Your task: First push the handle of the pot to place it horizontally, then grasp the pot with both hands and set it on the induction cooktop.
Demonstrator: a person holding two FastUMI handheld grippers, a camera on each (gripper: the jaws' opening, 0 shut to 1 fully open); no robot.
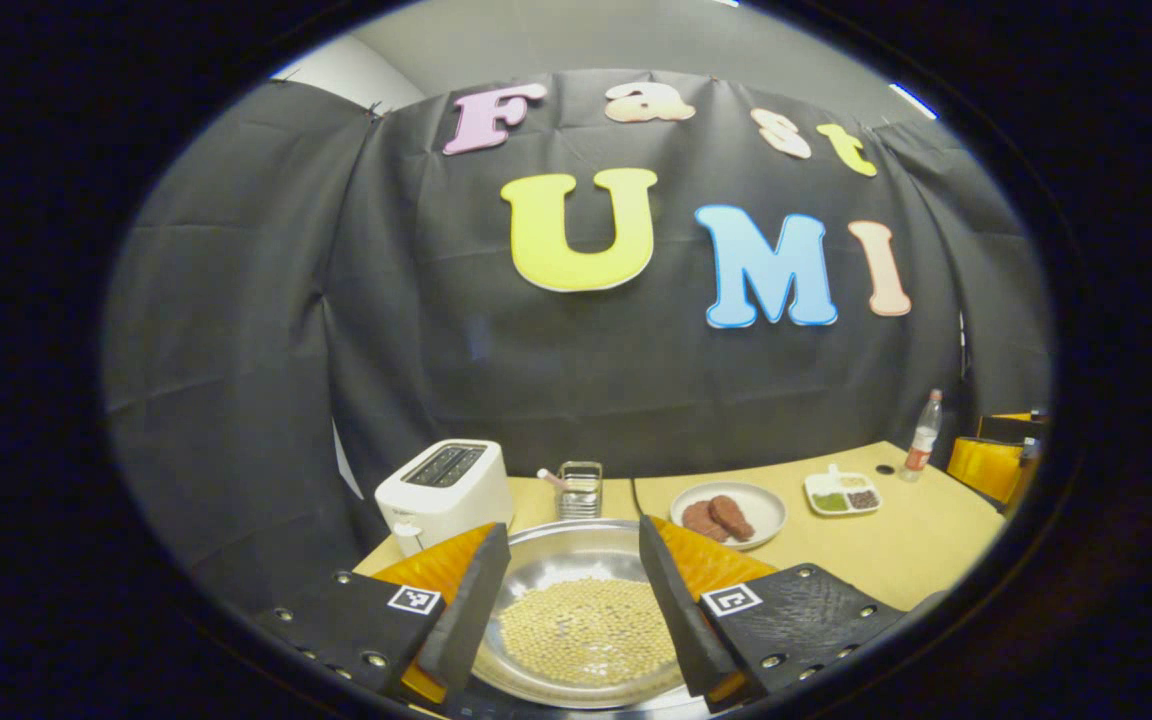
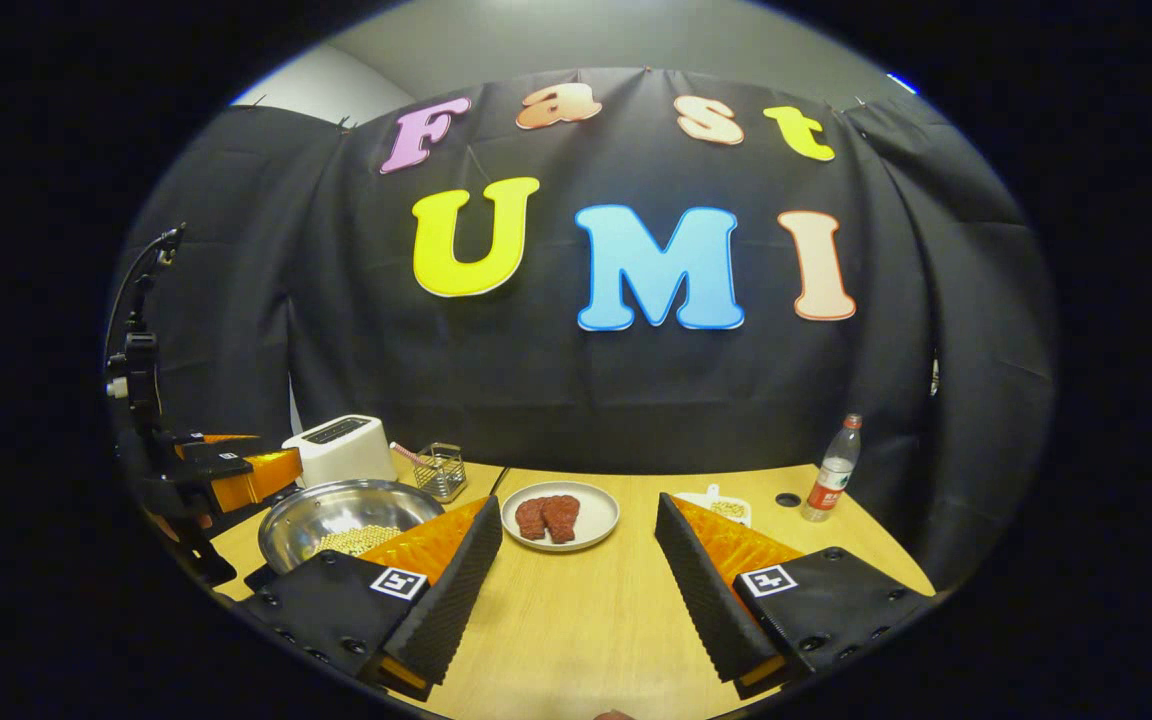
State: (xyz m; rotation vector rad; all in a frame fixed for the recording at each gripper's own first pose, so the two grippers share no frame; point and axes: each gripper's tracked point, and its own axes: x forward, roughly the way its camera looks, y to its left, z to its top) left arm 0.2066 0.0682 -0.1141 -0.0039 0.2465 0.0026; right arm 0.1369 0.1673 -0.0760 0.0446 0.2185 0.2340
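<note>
Between the left gripper (image 1: 568,610)'s wide-open fingers, the pot (image 1: 576,620) is sitting, framed for grasping; the right gripper (image 2: 576,590) is hovering open, empty.

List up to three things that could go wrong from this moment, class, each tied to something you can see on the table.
1. The pot holds loose beans; tilting it in a lift could spill them.
2. The left gripper hangs open over the pot, with the toaster and wire basket close behind: a hard push may knock them.
3. The right gripper is open over bare table, so an uneven two-handed grasp seems possible.
</note>
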